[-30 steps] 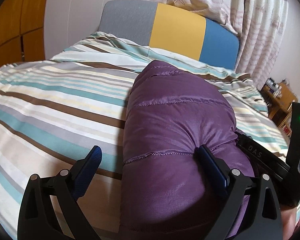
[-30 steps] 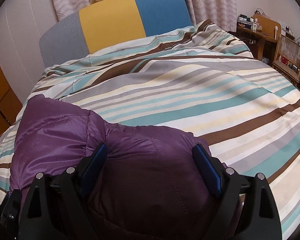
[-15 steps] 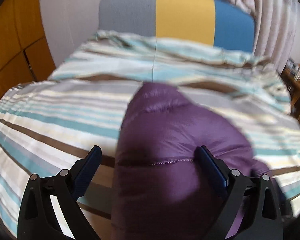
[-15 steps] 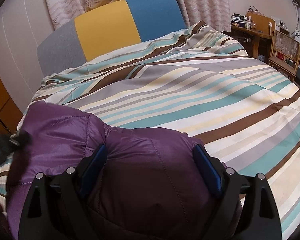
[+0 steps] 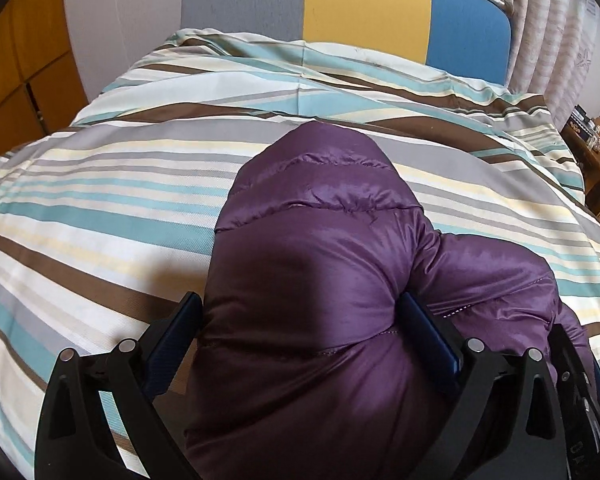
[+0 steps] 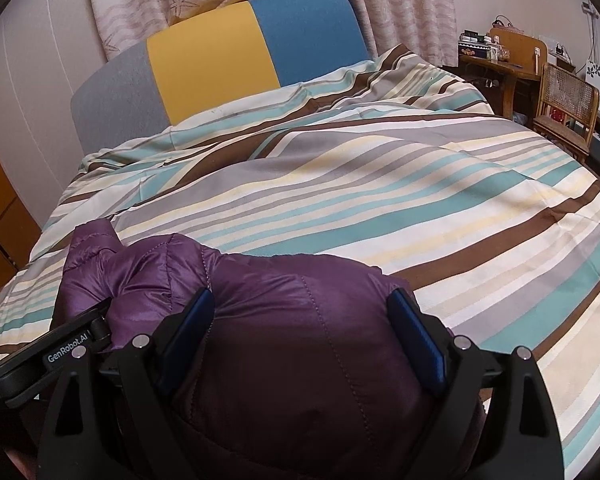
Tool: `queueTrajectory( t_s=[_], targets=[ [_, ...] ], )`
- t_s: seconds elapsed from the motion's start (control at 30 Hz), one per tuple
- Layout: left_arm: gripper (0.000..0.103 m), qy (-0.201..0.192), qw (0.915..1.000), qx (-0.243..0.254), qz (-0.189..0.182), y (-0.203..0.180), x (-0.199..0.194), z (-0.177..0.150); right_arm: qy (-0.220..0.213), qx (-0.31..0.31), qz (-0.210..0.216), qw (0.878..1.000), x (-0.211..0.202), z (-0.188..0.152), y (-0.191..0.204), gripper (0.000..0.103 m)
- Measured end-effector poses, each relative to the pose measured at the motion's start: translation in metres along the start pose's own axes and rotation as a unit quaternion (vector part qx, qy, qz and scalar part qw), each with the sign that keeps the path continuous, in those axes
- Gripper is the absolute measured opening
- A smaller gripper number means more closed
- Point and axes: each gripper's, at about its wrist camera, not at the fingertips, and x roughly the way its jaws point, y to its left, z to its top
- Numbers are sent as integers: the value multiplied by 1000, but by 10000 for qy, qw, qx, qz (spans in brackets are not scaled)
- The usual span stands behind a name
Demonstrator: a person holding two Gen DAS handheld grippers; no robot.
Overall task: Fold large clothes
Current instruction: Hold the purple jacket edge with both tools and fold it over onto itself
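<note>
Left wrist view: left gripper (image 5: 300,330) has slid across, both pads now clamping purple jacket (image 5: 320,248); right gripper (image 6: 304,328) probably clamped too, bundle ready.

- bed (image 6: 380,184) w/ striped duvet: teal, brown, grey, cream, white
- headboard (image 6: 220,68) padded, 3 panels: grey, yellow, blue
- curtains (image 6: 400,4) behind headboard, pale pink w/ starfish + wave print
- white wall (image 5: 120,20) left of headboard
- orange-brown wood cabinet doors (image 5: 24,60) far left
- wood table (image 6: 496,68) at right w/ clutter, small items unclear
- cane-back chair (image 6: 568,104) beside it
- soft indoor light
</note>
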Motion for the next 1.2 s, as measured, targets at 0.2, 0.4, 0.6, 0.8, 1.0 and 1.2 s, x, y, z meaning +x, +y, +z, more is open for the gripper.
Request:
queueTrajectory(
  t_s=[0.2, 0.4, 0.6, 0.8, 1.0, 1.2],
  targets=[
    [98, -273, 9996, 67, -52, 4, -30, -12, -21, 12, 54, 10000, 1, 0, -2, 89],
    [99, -552, 9963, -39, -656, 23, -82, -51, -64, 107, 158, 9998, -1, 1, -6, 89],
    [100, -932, 9936, 339, -547, 15, -87, -72, -165, 141, 190, 9996, -10, -1, -7, 92],
    [100, -1108, 9897, 800, -432, 11, -70, -72, -179, 148, 188, 9996, -11, -1, -7, 92],
    [100, -1062, 9901, 731, -546, 17, -66, -70, -158, 224, 541, 9982, -20, -4, -14, 94],
    [100, -1092, 9901, 643, -603, 23, -69, -73, -319, 44, 533, 9981, -70, -34, -25, 100]
  ],
)
